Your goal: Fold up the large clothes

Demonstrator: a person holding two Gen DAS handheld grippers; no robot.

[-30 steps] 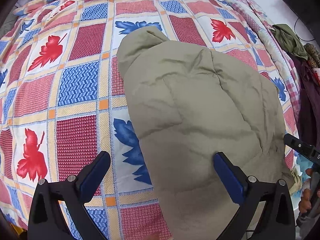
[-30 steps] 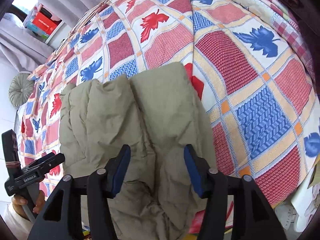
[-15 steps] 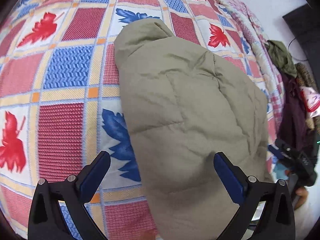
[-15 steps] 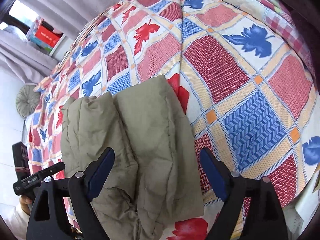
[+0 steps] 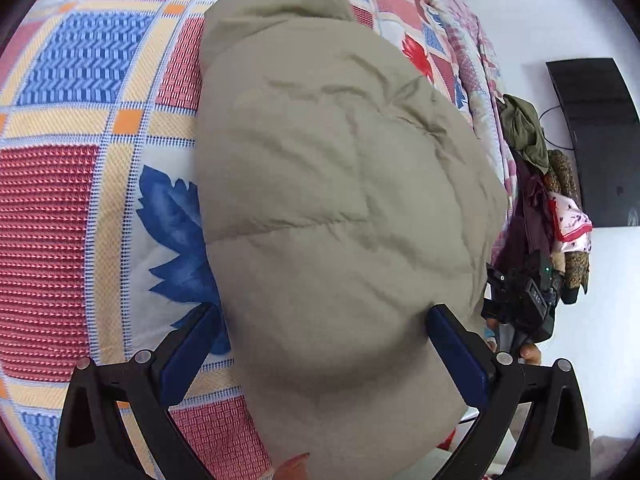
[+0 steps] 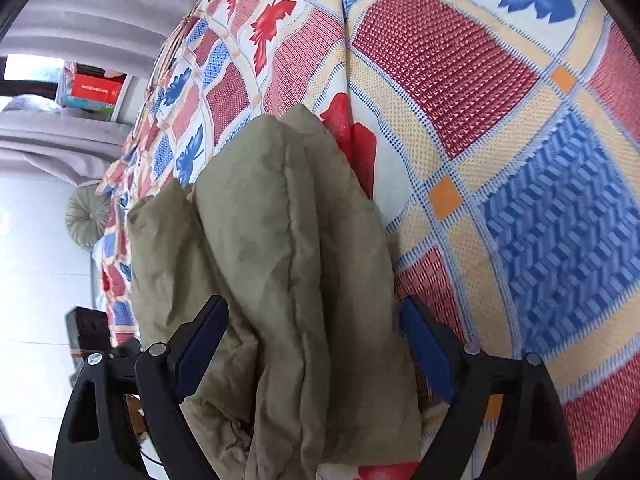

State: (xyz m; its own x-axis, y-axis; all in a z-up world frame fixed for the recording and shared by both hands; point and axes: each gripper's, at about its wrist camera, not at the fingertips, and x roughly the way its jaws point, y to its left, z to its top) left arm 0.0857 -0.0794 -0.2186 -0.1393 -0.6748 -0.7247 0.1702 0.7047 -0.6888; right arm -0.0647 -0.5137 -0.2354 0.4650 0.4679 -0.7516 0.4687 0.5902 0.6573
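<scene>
Change: we have brought both grippers in closer over the last second; the padded khaki coat [image 5: 340, 208] now fills more of both views, and the right claw, which was nearly closed on the fabric a second ago, now stands wide.
Left gripper [image 5: 320, 344]: we hold its jaws apart, astride the near end of the coat; the blue pads sit just beside the bulge on either side, and we cannot tell whether they press it.
Right gripper [image 6: 312, 332]: we hold it spread too, straddling the stacked layers at its end of the coat; nothing is clamped.
Coat position: it lies folded into a long thick bundle on the patterned quilt [image 5: 72, 208], its near end hanging toward the bed edge below us.
Meaning for the task: we judge the lengthwise fold is made, and that we are lining up fresh holds at both ends for a crosswise fold.
Edges: in the right wrist view the folded layers show as two rolls side by side, their lower edge loose and rumpled.
Room: broad bare quilt stretches beyond the coat in both views; the pile of clothes [image 5: 532, 152] past the bed's far side stays well apart.
</scene>
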